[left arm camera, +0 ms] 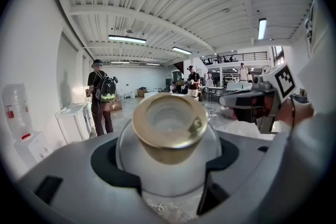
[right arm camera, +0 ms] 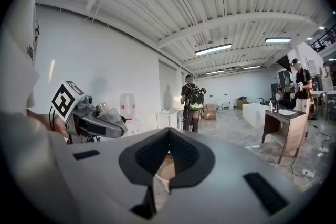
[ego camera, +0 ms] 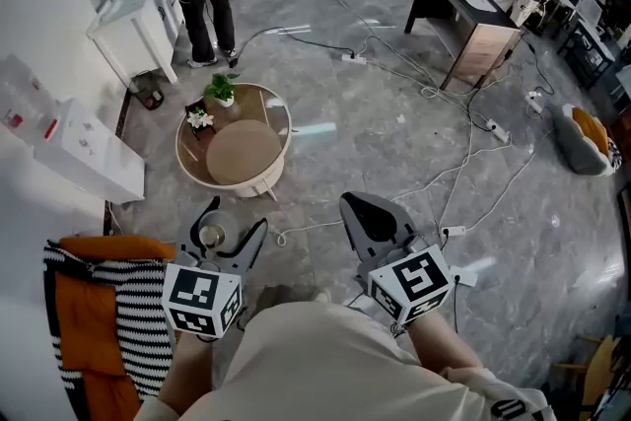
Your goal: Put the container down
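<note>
1. Head view: the left gripper (ego camera: 237, 220) is held above the grey floor (ego camera: 394, 143), its jaws clamped on the container (ego camera: 211, 236), a small rounded jar.
2. Left gripper view: the container's pale body sits wedged between the dark jaw pads (left arm camera: 107, 165). Its gold-coloured rim (left arm camera: 169, 120) faces the camera, and the inside appears empty, though it is hazy.
3. Right gripper (ego camera: 351, 205): jaws pressed together, with nothing between them.
4. Round table (ego camera: 183, 163), beyond both grippers: bears a potted plant (ego camera: 221, 92) and a tan disc (ego camera: 242, 153).
</note>
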A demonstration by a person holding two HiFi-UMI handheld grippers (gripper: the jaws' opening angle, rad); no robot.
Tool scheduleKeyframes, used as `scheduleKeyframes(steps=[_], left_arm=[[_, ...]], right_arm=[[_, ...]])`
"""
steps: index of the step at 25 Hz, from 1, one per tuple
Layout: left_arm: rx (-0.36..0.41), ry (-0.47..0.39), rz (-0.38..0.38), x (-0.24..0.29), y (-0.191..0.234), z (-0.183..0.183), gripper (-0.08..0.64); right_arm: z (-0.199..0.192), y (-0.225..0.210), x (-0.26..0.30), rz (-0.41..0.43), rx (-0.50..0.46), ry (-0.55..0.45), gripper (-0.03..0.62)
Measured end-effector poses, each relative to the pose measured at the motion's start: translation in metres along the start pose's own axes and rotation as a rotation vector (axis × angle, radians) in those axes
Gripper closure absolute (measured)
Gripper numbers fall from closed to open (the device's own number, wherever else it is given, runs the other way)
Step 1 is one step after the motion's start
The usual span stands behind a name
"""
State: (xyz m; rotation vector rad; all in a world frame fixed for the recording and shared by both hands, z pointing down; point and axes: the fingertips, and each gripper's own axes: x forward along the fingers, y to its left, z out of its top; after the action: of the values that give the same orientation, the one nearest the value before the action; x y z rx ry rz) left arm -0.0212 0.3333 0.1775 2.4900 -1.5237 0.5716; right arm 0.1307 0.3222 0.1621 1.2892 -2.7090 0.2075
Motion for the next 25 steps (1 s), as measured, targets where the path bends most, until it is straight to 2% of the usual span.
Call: scheduleKeyframes(steps=[13,20,25], left_arm=[[0.027,-0.004,-0.006,0.019,-0.01,-0.001,0.225],[0.021,-0.004,-0.026,0.053,0.004,-0.004,0.225],[0.001,0.005,-0.034,0.087,0.031,-0.005,0.225]], right_arm=[[-0.009,-0.019,-0.003,-0.011,-0.023,-0.002,0.595],[-0.025,-0.037,0.024,-0.021,-0.019,0.027,0.595],[-0.029,-0.057,0.062,-0.026,-0.023,0.056,0.595]])
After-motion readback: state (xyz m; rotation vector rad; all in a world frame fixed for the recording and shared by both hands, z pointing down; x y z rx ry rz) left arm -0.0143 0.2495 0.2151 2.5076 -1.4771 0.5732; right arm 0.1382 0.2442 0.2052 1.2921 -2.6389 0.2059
